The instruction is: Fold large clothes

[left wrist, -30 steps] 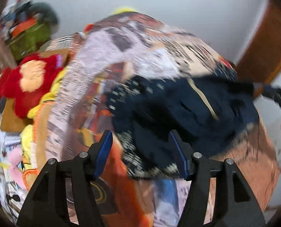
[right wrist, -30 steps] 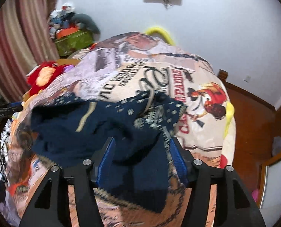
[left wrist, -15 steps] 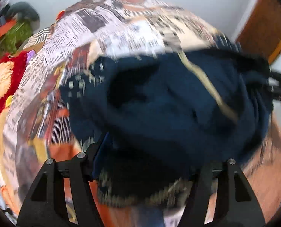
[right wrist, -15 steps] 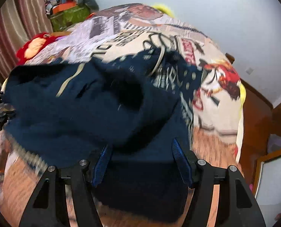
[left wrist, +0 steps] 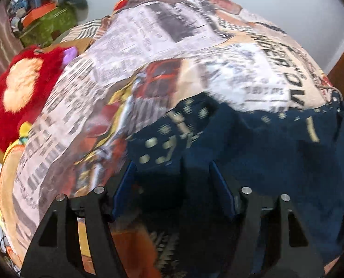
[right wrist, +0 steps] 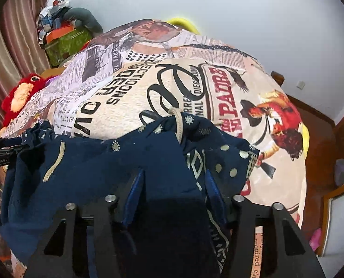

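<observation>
1. Left wrist view is pretty smeared: red plush toy [left wrist: 19, 88] off to the left of the printed bedspread [left wrist: 148, 53], navy garment [left wrist: 276, 159] heaped on its near right part. The left gripper [left wrist: 173, 164] has been spreading, jaws apart, cloth bunched between them; can't tell if the pads press.
2. Right wrist view is sharp and shows the bedspread's lettering, which the other view blurs. The right gripper [right wrist: 174, 173] has just been closing, clamped on a fold of the garment. The garment's near edge is hidden behind the jaws.
</observation>
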`<state>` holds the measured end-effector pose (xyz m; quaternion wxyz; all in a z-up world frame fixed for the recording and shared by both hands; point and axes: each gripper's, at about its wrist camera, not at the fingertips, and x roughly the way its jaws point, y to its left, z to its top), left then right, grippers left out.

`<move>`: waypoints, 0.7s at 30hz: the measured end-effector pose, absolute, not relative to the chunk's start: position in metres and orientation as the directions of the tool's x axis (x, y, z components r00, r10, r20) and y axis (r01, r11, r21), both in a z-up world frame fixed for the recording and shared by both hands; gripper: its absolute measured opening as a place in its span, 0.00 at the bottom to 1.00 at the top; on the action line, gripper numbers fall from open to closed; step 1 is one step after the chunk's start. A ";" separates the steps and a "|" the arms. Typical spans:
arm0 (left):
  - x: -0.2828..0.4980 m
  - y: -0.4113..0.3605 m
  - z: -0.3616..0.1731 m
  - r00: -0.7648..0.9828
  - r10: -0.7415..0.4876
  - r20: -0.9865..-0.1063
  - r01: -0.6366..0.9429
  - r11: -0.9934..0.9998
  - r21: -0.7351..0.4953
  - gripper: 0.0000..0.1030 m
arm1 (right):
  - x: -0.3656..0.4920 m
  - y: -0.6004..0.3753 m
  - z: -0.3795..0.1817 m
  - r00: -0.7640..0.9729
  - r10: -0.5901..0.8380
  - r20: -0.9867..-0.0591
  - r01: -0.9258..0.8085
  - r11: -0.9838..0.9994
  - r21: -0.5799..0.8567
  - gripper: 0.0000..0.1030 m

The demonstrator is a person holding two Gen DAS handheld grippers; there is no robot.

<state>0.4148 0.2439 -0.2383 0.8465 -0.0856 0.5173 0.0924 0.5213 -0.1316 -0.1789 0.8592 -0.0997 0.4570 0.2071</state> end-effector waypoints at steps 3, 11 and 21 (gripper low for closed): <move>0.402 0.252 -0.239 0.441 0.080 -0.894 -0.255 0.966 -0.039 0.65 | 0.517 -0.138 -0.182 0.494 0.248 -0.833 -0.439 0.899 0.007 0.24; 0.385 0.259 -0.241 0.405 0.126 -0.906 -0.282 0.959 0.007 0.66 | 0.514 -0.164 -0.178 0.483 0.238 -0.843 -0.352 0.934 0.062 0.12; 0.294 0.237 -0.200 0.504 -0.190 -0.843 -0.297 0.878 -0.375 0.68 | 0.448 -0.158 -0.096 0.546 0.346 -0.763 -0.437 0.895 0.093 0.54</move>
